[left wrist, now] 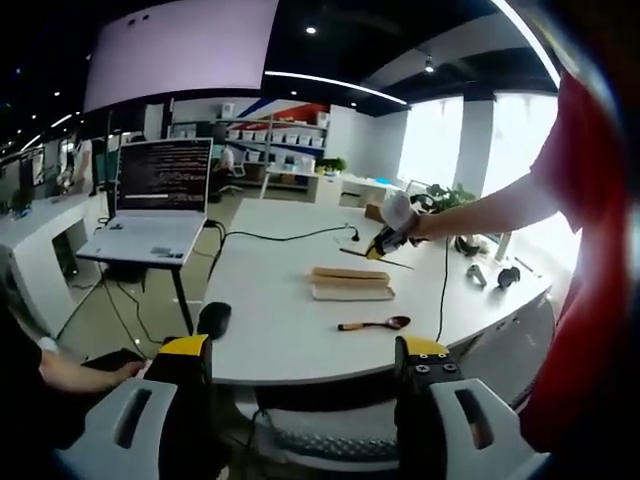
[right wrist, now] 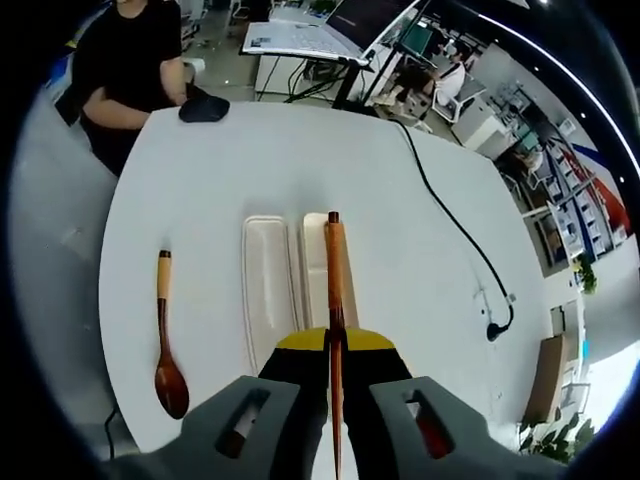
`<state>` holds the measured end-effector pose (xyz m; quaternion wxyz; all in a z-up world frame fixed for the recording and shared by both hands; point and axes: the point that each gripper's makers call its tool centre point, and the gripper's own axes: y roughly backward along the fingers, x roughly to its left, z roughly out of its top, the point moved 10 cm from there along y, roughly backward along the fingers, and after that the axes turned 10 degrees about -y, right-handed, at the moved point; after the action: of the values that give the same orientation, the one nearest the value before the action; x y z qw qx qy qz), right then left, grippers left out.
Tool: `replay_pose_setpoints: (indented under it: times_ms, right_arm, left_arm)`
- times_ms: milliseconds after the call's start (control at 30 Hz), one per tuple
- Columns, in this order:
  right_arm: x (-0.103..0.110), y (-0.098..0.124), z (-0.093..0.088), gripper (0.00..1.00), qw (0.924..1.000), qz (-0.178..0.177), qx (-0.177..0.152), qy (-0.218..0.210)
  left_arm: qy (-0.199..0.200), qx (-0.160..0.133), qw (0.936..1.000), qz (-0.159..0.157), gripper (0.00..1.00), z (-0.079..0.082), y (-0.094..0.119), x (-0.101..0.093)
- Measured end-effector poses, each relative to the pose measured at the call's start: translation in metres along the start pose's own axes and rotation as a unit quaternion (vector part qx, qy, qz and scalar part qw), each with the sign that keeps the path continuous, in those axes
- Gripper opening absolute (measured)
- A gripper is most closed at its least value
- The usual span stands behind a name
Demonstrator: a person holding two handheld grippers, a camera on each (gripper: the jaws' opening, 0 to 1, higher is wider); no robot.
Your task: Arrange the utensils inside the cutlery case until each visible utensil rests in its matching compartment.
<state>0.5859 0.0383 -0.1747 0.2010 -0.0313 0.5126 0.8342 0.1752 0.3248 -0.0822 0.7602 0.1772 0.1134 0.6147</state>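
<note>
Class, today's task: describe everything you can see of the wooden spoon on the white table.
The wooden spoon is dark reddish-brown with a lighter tan band at the handle's end and a glossy oval bowl. It lies flat on the white table, apart from and roughly parallel to the open cutlery case, on the case's open-lid side. Nothing grips or touches it. In the left gripper view it lies near the table's edge.

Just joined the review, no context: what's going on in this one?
A person is packing utensils into an open cutlery case on a white table. The right tongs are shut on wooden chopsticks, held over the case. A wooden spoon lies on the table beside the case. The left tongs are open, back at the table's edge.
</note>
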Motion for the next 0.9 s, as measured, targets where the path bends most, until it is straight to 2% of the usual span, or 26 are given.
replay_pose_setpoints:
  times_ms: [133,333,467,900]
  right_arm:
    - [-0.004,-0.003,0.001,0.0,1.0,0.001,-0.003,0.004]
    - [-0.003,-0.007,-0.002,0.0,1.0,0.006,0.001,-0.001]
    - [-0.005,-0.008,-0.001,0.0,1.0,0.007,-0.003,-0.002]
    - [0.011,-0.01,0.001,0.0,0.9999,0.015,0.005,0.0]
  left_arm:
    - [-0.003,0.008,0.9999,-0.005,0.77,0.001,-0.002,-0.004]
    - [-0.004,0.0,1.0,0.001,0.77,0.005,-0.003,-0.004]
    - [-0.009,0.006,0.9999,0.0,0.77,0.003,-0.003,-0.008]
    - [-0.007,0.004,0.9999,0.009,0.76,0.003,0.002,-0.011]
